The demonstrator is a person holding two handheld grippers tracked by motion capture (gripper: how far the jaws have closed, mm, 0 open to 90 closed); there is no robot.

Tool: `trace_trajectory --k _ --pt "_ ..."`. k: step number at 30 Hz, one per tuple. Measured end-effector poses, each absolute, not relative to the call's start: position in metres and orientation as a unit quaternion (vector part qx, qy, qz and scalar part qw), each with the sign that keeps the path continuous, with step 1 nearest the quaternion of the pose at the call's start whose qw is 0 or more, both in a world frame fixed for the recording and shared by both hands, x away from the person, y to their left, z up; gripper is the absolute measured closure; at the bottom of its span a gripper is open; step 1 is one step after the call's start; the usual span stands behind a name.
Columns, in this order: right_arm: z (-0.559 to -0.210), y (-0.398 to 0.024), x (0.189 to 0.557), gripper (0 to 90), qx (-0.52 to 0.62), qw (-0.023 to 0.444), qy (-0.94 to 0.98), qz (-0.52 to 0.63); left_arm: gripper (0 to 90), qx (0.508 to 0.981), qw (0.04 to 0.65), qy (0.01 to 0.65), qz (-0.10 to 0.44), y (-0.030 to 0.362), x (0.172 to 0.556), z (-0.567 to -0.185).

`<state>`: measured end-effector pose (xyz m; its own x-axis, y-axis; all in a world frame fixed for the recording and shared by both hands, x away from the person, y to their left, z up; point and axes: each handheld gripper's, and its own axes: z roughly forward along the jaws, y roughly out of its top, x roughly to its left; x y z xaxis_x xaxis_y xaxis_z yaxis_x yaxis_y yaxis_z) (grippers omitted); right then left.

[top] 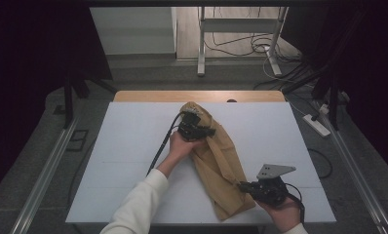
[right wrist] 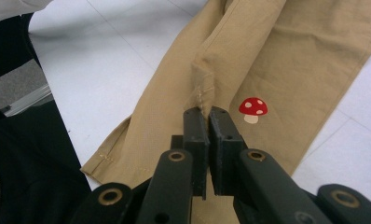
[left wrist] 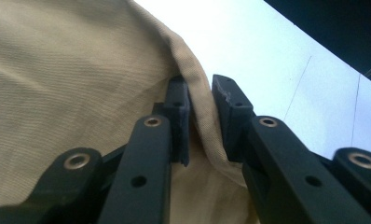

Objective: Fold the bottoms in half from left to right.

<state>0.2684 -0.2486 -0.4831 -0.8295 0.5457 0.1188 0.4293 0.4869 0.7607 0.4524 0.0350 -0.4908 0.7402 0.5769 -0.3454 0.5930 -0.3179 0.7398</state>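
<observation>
A: Left claw [left wrist: 200, 100] status?
B: Jaws slightly parted, a fold of the tan trousers [top: 221, 165] between them.
A: Right claw [right wrist: 207, 116]?
B: Closed, pinching a trouser fold; mushroom print [right wrist: 252, 108] just beside it on the tabletop [top: 128, 146].

The trousers [left wrist: 72, 70] run off the left gripper view's edges (top and left).

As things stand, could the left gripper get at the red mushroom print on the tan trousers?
Probably not directly: the left gripper sits at the far end of the tan trousers, while the mushroom print lies beside the right gripper.
</observation>
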Motion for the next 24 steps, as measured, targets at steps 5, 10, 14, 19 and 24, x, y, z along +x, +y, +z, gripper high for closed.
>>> trace_trajectory --k 5,10,14,19,24 --pt "-0.485 -0.249 0.268 63.6 0.287 0.084 0.858 0.418 47.6 0.815 0.450 0.364 0.022 0.034 0.449 -0.487" --pt "-0.484 -0.249 0.268 45.5 0.297 0.111 0.850 0.421 33.8 0.815 0.452 0.360 0.047 0.044 0.439 -0.476" --pt "-0.487 -0.250 0.272 43.9 0.303 0.112 0.850 0.416 35.1 0.819 0.449 0.353 0.053 0.058 0.427 -0.469" --pt "-0.490 -0.247 0.282 43.5 0.310 0.117 0.855 0.399 36.1 0.832 0.434 0.342 0.056 0.073 0.411 -0.466" --pt "-0.493 -0.244 0.293 43.5 0.314 0.111 0.858 0.392 36.2 0.835 0.429 0.341 0.055 0.086 0.398 -0.468"
